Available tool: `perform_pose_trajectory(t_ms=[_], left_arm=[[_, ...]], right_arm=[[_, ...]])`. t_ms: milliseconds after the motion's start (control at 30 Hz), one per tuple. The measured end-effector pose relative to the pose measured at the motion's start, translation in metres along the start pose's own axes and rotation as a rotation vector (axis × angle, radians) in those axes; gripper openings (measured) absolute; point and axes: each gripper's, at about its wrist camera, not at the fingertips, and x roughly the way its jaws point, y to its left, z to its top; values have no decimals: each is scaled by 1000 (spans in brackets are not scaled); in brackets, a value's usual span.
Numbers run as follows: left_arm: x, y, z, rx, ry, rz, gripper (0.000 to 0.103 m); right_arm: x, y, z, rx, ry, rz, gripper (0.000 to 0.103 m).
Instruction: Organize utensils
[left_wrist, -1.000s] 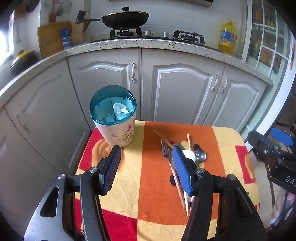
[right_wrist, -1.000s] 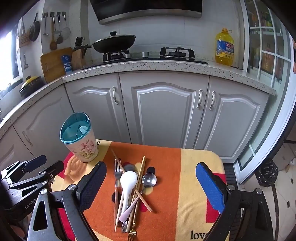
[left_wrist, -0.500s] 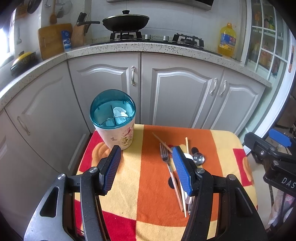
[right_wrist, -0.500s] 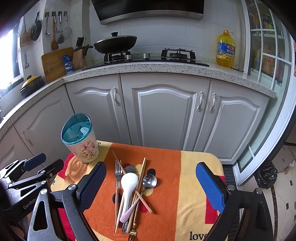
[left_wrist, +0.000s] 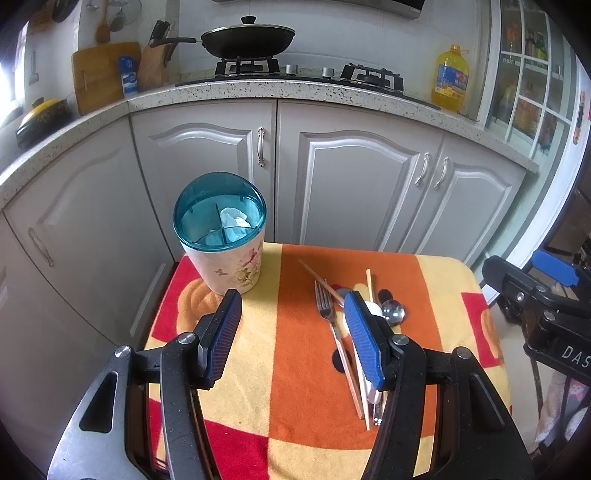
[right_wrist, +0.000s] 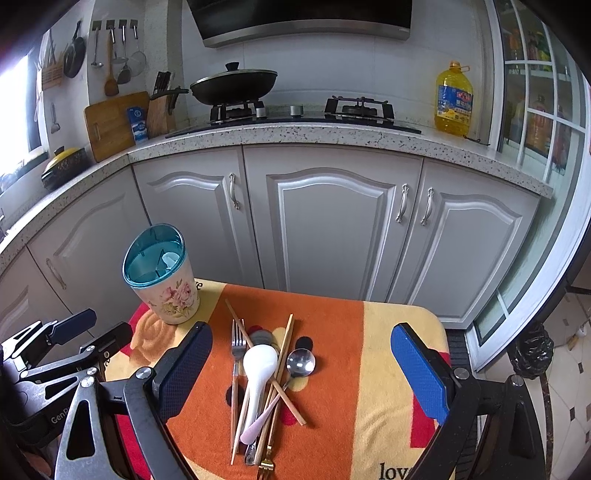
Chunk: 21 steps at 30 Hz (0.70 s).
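Here, I hold two claws above a small table covered with an orange, yellow and red cloth (right_wrist: 332, 369). My left claw (left_wrist: 291, 332) has its blue-padded jaws spread apart with nothing between them; it hovers over the cloth between the holder and the pile of utensils. My right claw (right_wrist: 303, 365) is also spread wide and holds nothing, its pads framing the utensil pile from above.

The utensil holder (left_wrist: 225, 243), a pale floral cup with a teal translucent divided top, stands upright at the far left corner of the cloth. Something white and crumpled sits inside one of its compartments.

The utensils lie loose in a crossed heap near the middle of the cloth, well apart from the holder. A silver fork (right_wrist: 236, 354) lies on the left of the heap, tines pointing away from me. A white ceramic spoon (right_wrist: 258, 369) lies over the pile, bowl away from me. A small metal spoon (right_wrist: 301, 362) rests just right of it. Wooden chopsticks (right_wrist: 284, 347) cross through the heap at angles. A gold-coloured fork (right_wrist: 266, 469) pokes out at the near edge.

Behind the table are grey cabinet doors (right_wrist: 332, 229) and a speckled counter.
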Motion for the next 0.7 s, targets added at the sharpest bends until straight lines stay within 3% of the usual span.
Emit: perform_pose_trajectory(t_ms=[267,433,700], left_arm=[[6,4,1,-14,46,-1,57],[5,4,1,2,16,16,57],[2,5,3,-28,44,-6,57]], right_arm=[[2,1,0,-8,7,-2,97],[2,2,1,-11,5,-3,97],[2,2,2,-12,6,-2,97]])
